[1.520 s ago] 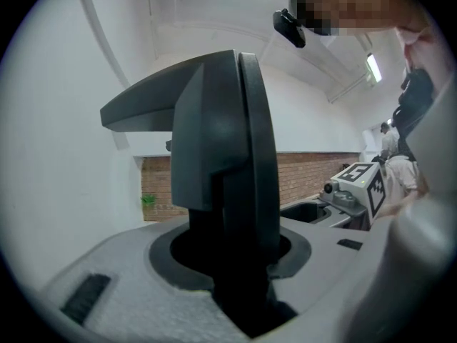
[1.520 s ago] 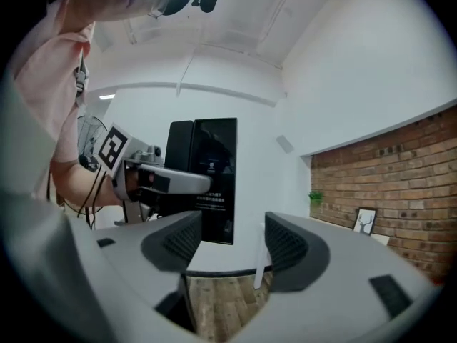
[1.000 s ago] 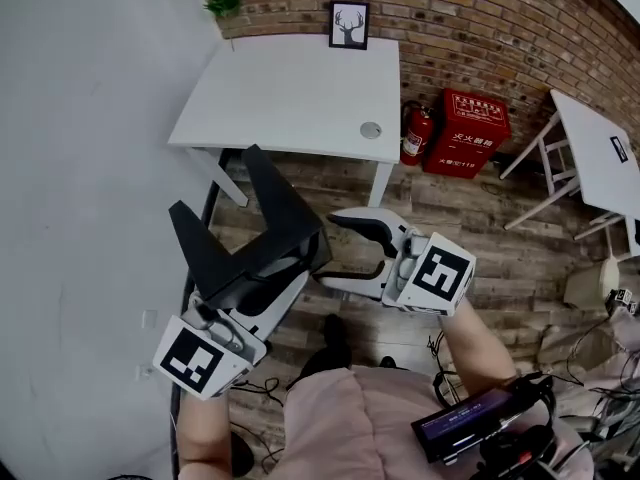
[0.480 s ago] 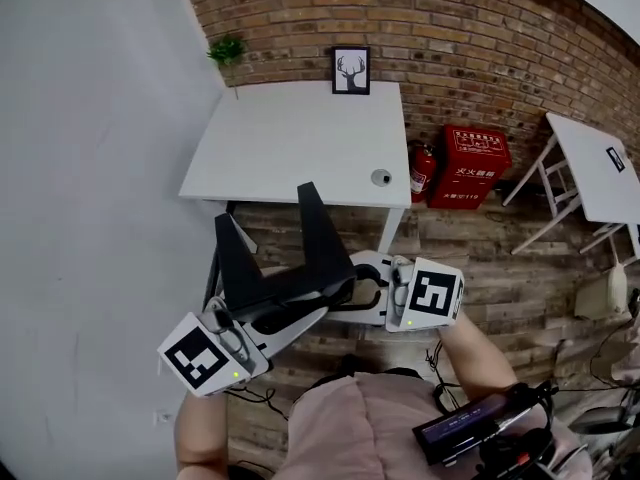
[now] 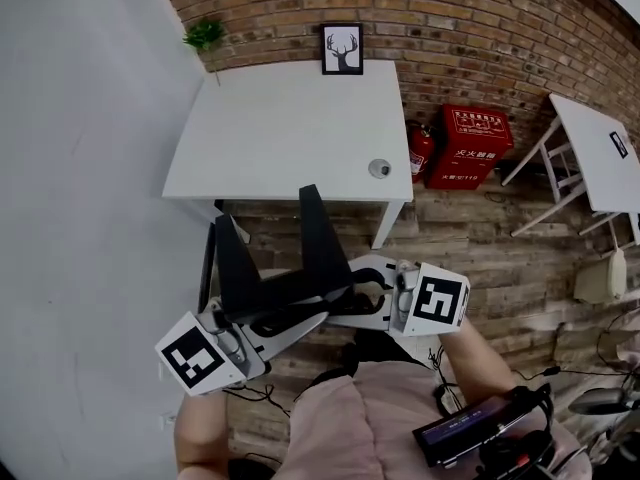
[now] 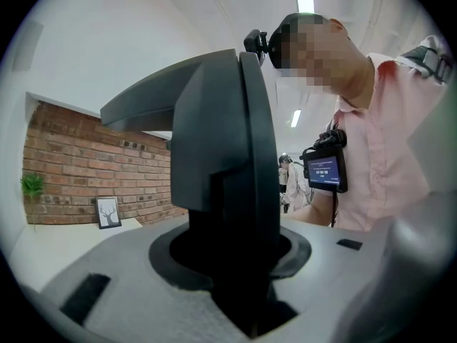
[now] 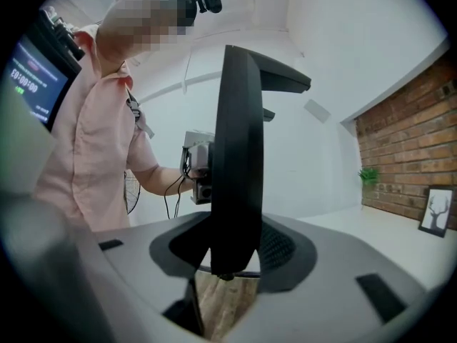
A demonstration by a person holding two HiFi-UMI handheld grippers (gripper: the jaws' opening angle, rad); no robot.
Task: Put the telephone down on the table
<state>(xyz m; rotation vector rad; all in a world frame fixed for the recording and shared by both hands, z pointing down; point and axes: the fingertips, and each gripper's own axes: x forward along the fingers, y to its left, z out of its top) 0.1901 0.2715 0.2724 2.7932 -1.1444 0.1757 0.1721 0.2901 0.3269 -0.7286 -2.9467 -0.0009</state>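
Currently the telephone (image 5: 318, 238), a black angular piece, is held in the air between both grippers, above the floor (image 5: 480, 233) and in front of the near edge of the table (image 5: 280, 118); it is not yet set down. The left gripper (image 5: 283, 315) is clamped on it from below, its jaws partly closed against the black body. The jaws of the right gripper (image 5: 350, 293) have just been closing and are pressed on the telephone's end from the other side.

left gripper (image 5: 295, 318) clamped, right gripper (image 5: 350, 293) (closing) gripping
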